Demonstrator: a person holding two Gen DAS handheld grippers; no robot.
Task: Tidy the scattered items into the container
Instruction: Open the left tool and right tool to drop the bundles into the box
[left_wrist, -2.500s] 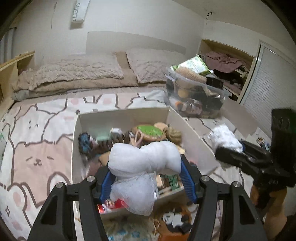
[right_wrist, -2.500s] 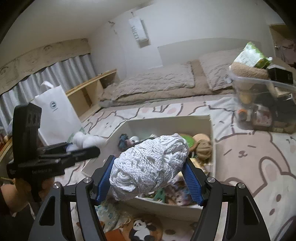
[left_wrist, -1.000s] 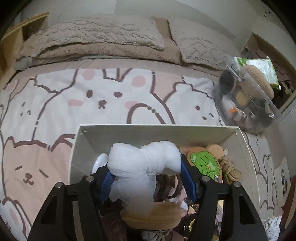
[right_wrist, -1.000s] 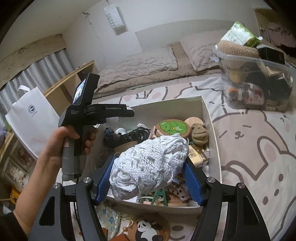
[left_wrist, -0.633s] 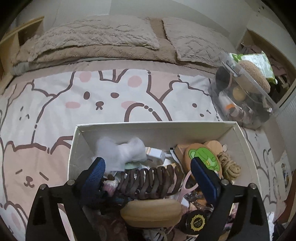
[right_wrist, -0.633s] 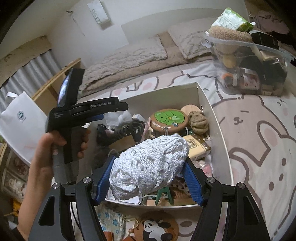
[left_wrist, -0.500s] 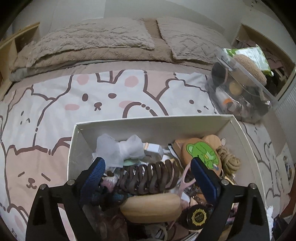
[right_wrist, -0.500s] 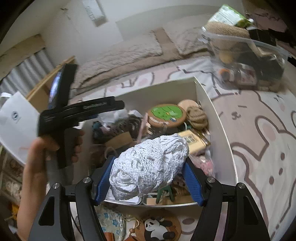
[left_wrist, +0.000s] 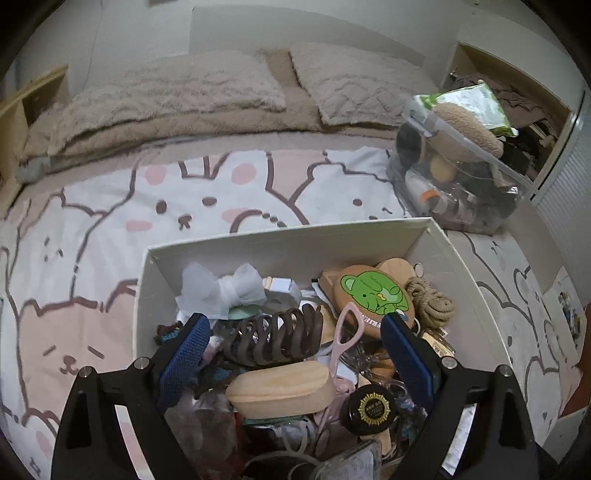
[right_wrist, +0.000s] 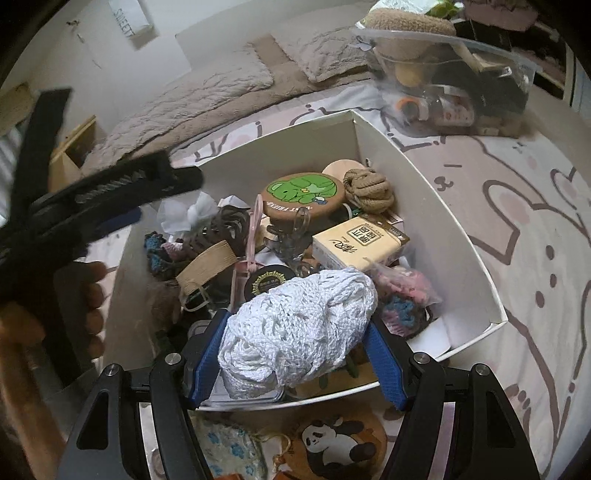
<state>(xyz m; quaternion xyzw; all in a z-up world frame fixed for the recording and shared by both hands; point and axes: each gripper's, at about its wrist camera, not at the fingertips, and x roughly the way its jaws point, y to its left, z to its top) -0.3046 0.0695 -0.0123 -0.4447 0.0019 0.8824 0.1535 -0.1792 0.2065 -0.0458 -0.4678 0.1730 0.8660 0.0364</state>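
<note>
A white box (left_wrist: 291, 243) (right_wrist: 458, 258) on the bed is filled with small items. My left gripper (left_wrist: 295, 347) hangs open above the box with nothing between its blue pads. A white gauze bundle (left_wrist: 221, 288) (right_wrist: 188, 214) lies in the box's far left corner. My right gripper (right_wrist: 299, 350) is shut on a white crocheted bundle (right_wrist: 299, 325), held over the near side of the box. In the right wrist view the left gripper's black body (right_wrist: 92, 199) and the hand holding it show blurred at the left.
In the box lie a green bear coaster (left_wrist: 373, 291), a brown hair claw (left_wrist: 277, 336), a rope knot (right_wrist: 369, 188) and a tissue pack (right_wrist: 358, 240). A panda coaster (right_wrist: 340, 443) and a patterned pouch (right_wrist: 229, 446) lie before it. A clear bin (left_wrist: 458, 184) stands far right.
My left gripper opened and let the white gauze bundle fall into the box's far left corner, then drew up and back. My right gripper moved down over the box, still holding the crocheted bundle.
</note>
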